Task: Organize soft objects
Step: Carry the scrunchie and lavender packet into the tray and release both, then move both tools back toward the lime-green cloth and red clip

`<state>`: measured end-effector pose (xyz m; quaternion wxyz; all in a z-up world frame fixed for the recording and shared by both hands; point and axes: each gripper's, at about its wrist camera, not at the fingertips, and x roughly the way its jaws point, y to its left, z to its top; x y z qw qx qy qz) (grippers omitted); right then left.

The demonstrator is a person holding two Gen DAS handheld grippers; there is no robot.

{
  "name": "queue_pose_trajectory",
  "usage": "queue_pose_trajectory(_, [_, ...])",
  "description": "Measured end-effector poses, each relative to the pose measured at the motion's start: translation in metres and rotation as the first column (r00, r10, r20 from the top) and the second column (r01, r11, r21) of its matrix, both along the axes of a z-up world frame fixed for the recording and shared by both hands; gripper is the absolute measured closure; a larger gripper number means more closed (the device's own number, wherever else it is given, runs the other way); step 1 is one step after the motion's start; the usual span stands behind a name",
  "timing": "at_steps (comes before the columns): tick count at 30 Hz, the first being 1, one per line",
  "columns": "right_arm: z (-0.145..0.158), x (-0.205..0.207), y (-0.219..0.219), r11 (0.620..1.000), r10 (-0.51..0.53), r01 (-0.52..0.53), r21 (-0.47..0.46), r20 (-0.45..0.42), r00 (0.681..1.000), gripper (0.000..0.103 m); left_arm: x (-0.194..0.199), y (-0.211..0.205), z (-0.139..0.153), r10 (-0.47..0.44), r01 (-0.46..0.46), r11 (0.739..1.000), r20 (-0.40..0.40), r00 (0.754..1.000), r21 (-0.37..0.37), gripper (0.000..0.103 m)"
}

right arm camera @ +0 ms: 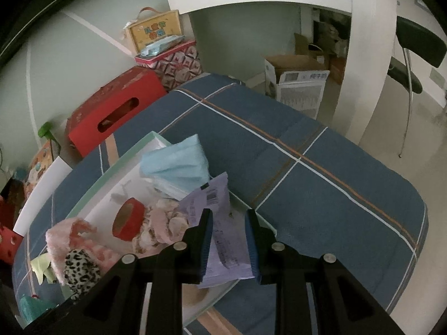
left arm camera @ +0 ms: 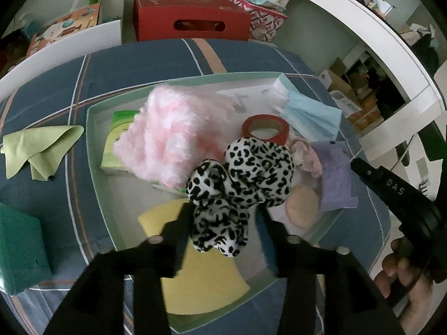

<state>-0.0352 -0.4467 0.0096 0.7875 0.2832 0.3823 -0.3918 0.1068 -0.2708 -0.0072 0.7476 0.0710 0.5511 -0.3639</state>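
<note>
Left wrist view: the left gripper (left arm camera: pixel 223 217) points steeply down into the shallow green-rimmed tray (left arm camera: pixel 92 139) lying on the blue plaid bedcover (left arm camera: pixel 139 64).
Left jaws: standing apart, with the leopard-print scrunchie (left arm camera: pixel 240 178) between them; the right-hand finger is clear of the cloth, so this reads as a release, not a grip.
Scrunchie position: resting in the tray, partly on the yellow sponge (left arm camera: pixel 201 273) and against the pink fluffy cloth (left arm camera: pixel 173 136), which suggests the tray is the collecting place for soft items.
Tray contents: blue face mask (left arm camera: pixel 310 117), red tape roll (left arm camera: pixel 265 128), round beige pad (left arm camera: pixel 303 203), green tissue pack (left arm camera: pixel 117 136).
Right wrist view: the right gripper (right arm camera: pixel 229 240) has its fingers closed fairly narrow on either side of the lilac packet (right arm camera: pixel 220 234) at the tray's edge; the blue pads seem to pinch it, probably to seat it inside the rim.
Outside the tray: light green cloth (left arm camera: pixel 42 148) and dark green folded cloth (left arm camera: pixel 19 248) lie on the bedcover, apparently not yet sorted.
</note>
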Motion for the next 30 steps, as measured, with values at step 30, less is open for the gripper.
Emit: queue_pose_trajectory(30, [0.025, 0.074, 0.105, 0.924, 0.380, -0.380, -0.044, -0.006, 0.925, 0.046, 0.081, 0.173, 0.059, 0.487, -0.494, 0.869, 0.140, 0.862, 0.021, 0.016])
